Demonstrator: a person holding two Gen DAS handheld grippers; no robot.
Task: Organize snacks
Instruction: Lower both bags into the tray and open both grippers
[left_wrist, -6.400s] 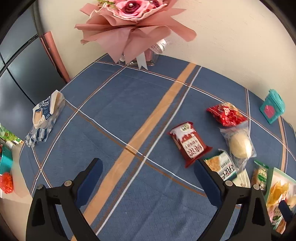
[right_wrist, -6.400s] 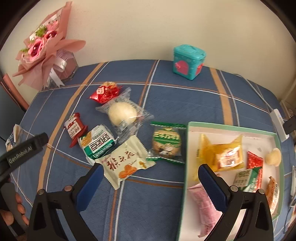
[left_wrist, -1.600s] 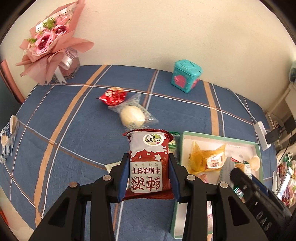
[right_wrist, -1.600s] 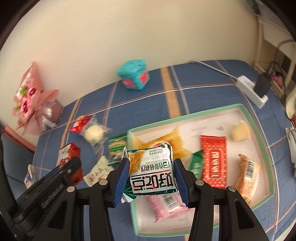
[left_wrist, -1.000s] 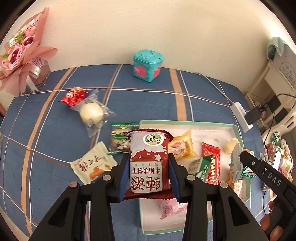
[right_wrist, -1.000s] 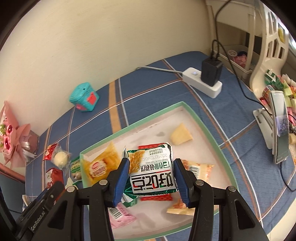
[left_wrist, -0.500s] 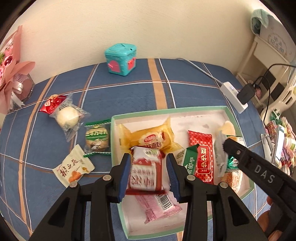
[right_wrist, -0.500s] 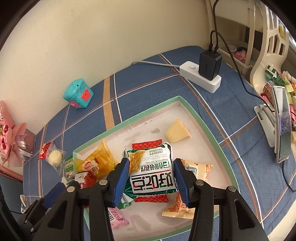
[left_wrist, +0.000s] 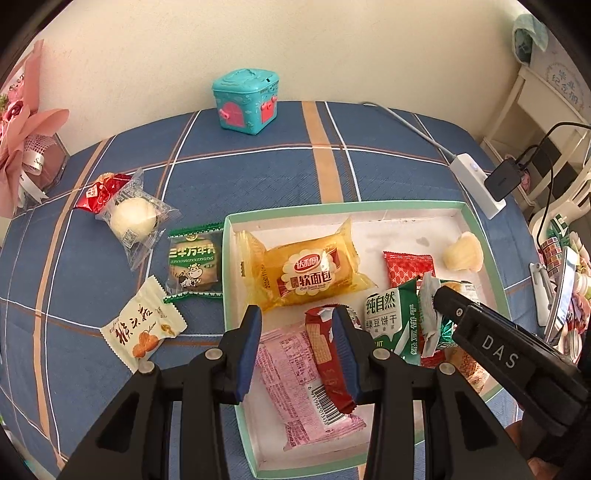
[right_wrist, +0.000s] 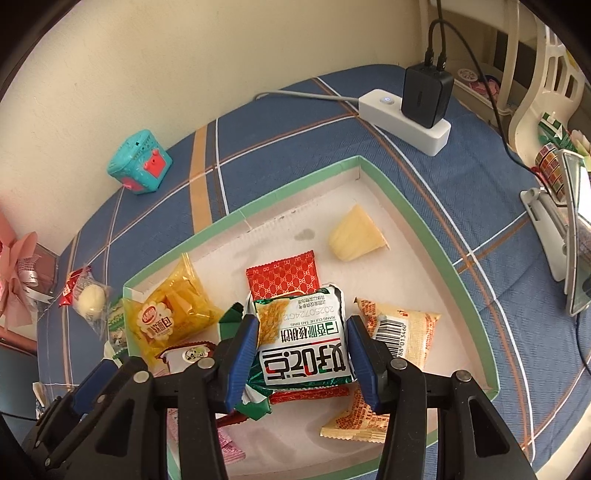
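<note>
My left gripper (left_wrist: 295, 314) hangs low over the green-rimmed white tray (left_wrist: 343, 206), jaws narrowly apart. A red biscuit packet (left_wrist: 325, 354) stands edge-on between them. It leans on the right pad, with a clear gap to the left pad, and rests on a pink packet (left_wrist: 295, 373). My right gripper (right_wrist: 301, 325) is shut on a white-and-green snack packet (right_wrist: 306, 354) just above the tray (right_wrist: 295, 188). On the cloth left of the tray lie a bun in a clear bag (left_wrist: 133, 219), a red sweet (left_wrist: 99, 190), a green packet (left_wrist: 194, 262) and a cream packet (left_wrist: 144, 328).
The tray holds a yellow bread packet (left_wrist: 306, 269), a red sachet (right_wrist: 284, 277), a jelly cup (right_wrist: 354, 236) and an orange packet (right_wrist: 399, 332). A teal toy box (left_wrist: 245, 101) stands at the back. A power strip (right_wrist: 402, 114) and a phone stand (right_wrist: 576, 236) sit right.
Both grippers have sunk toward the tray, the left one coming in from over the cloth. The red packet, earlier flat across the left jaws, has twisted edge-on against one pad.
</note>
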